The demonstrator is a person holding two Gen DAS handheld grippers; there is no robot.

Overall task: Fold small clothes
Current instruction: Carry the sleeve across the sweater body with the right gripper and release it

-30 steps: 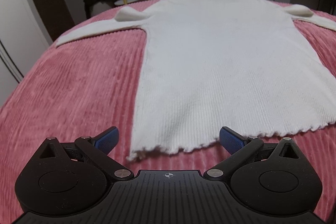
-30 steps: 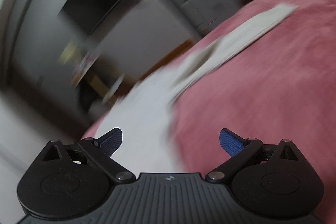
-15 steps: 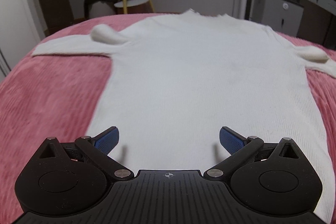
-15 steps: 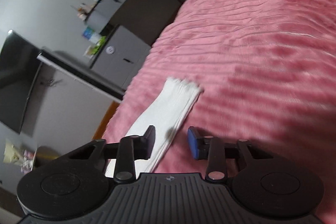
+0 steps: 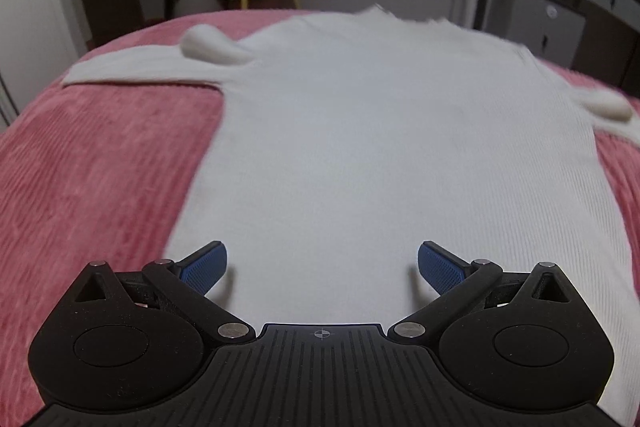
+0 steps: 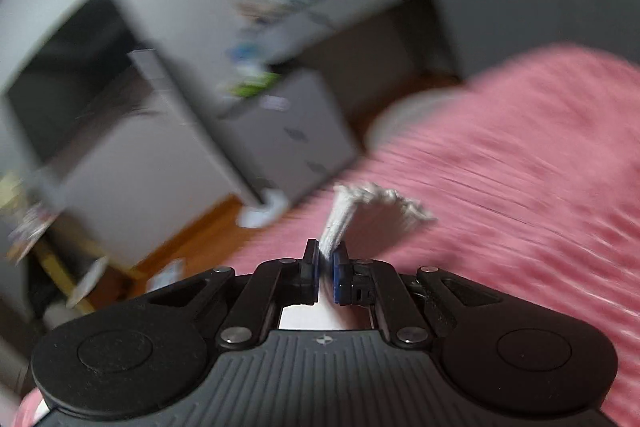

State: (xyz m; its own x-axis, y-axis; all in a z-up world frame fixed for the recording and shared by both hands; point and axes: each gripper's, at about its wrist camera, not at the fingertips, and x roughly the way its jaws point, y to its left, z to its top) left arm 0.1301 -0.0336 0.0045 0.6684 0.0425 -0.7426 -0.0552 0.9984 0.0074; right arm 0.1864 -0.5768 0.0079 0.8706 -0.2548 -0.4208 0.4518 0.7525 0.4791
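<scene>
White sweater [image 5: 392, 155] flat on pink bedspread [image 5: 88, 179]. Left gripper [image 5: 322, 267] over its hem end, jaws spread wide, cloth between them. Right gripper [image 6: 326, 269] clamped on sleeve cuff [image 6: 360, 207], lifted off bedspread. No legible writing; right view blurred.

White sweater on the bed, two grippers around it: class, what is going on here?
A person with a gripper in each hand is folding a white sweater spread flat on a pink ribbed bedspread. The right gripper is shut on the cuffed end of a sleeve and holds it above the bedspread; the blur suggests motion. The left gripper is open over the sweater's lower body, gripping nothing. No fold shows on the body yet.
</scene>
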